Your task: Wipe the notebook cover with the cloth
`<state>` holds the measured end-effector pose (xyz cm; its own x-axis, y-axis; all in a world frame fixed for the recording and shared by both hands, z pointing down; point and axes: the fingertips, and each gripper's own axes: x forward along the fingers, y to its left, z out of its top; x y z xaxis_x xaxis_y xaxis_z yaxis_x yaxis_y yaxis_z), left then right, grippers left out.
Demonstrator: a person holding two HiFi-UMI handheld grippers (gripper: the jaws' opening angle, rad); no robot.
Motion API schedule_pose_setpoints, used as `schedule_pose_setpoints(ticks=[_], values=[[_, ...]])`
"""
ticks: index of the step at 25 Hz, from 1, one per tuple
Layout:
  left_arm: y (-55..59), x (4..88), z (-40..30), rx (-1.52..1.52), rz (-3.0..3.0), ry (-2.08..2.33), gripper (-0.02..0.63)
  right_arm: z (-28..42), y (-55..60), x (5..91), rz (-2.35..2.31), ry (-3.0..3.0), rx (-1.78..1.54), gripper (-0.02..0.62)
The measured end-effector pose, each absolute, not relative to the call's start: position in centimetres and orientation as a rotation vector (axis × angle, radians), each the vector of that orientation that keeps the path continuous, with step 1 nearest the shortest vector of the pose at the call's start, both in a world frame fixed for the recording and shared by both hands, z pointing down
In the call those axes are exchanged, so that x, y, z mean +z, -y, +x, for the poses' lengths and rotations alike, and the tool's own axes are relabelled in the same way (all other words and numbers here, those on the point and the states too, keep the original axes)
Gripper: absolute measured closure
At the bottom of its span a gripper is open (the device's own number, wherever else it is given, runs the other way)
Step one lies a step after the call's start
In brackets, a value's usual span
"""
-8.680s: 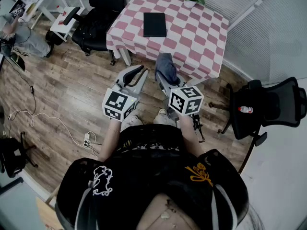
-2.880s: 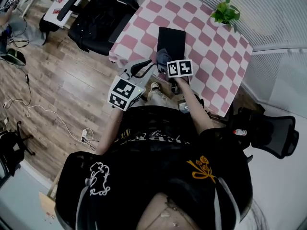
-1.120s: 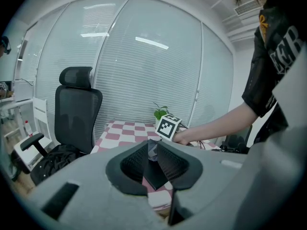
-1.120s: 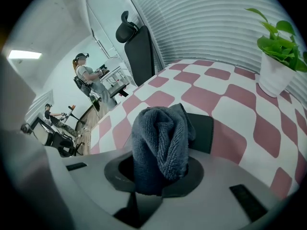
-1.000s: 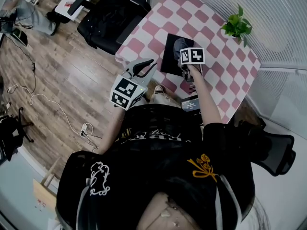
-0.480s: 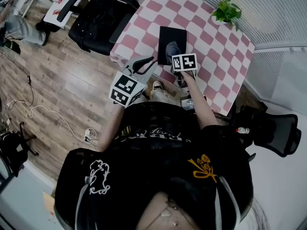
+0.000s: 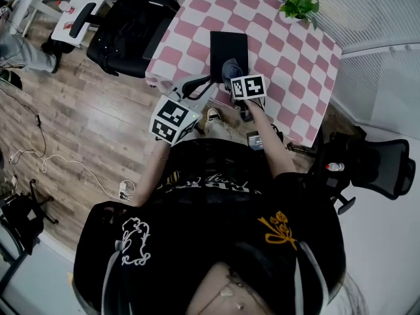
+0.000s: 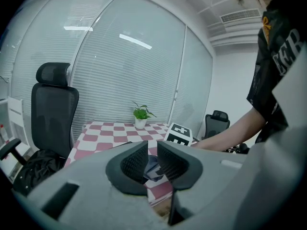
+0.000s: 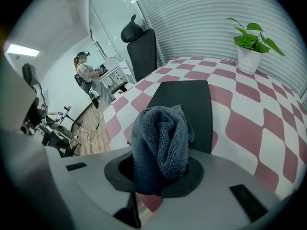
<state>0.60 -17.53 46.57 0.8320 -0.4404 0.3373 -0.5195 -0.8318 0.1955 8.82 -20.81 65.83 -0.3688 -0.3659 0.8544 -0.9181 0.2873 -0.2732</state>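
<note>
A black notebook (image 7: 228, 44) lies flat on the pink-and-white checked table (image 7: 289, 58). My right gripper (image 7: 233, 77) is shut on a bunched grey cloth (image 7: 231, 69), which sits over the near end of the cover. In the right gripper view the cloth (image 9: 160, 138) bulges up from the right gripper (image 9: 158, 171) and hides the notebook's (image 9: 192, 104) near edge. My left gripper (image 7: 200, 84) hangs off the table's near corner, short of the notebook. Its jaws (image 8: 152, 152) stand shut to a narrow slit with nothing in them.
A potted plant (image 7: 298, 2) stands at the table's far side, also seen in the right gripper view (image 9: 252, 47). A black office chair (image 7: 128, 35) is left of the table and another (image 7: 374, 163) to the right. Cables lie on the wooden floor (image 7: 72, 163).
The person has walked up to the table. The right gripper carried the cloth onto the notebook and in the last second drew it from mid-cover toward the near end. The left gripper stayed low.
</note>
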Motion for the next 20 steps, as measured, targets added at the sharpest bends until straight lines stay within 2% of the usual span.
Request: schedule_pose_setpoints(ticks=[11,20], values=[[18.9,46.5,2.5,0.408,2.720,0.780,0.552,13.1,25.8,64.0,1.147,1.905,0.960,0.523],[21.0,46.6,4.1,0.423,2.688,0.855,0.552,16.8,32.1,63.8,1.059,1.923,0.771,0.523]])
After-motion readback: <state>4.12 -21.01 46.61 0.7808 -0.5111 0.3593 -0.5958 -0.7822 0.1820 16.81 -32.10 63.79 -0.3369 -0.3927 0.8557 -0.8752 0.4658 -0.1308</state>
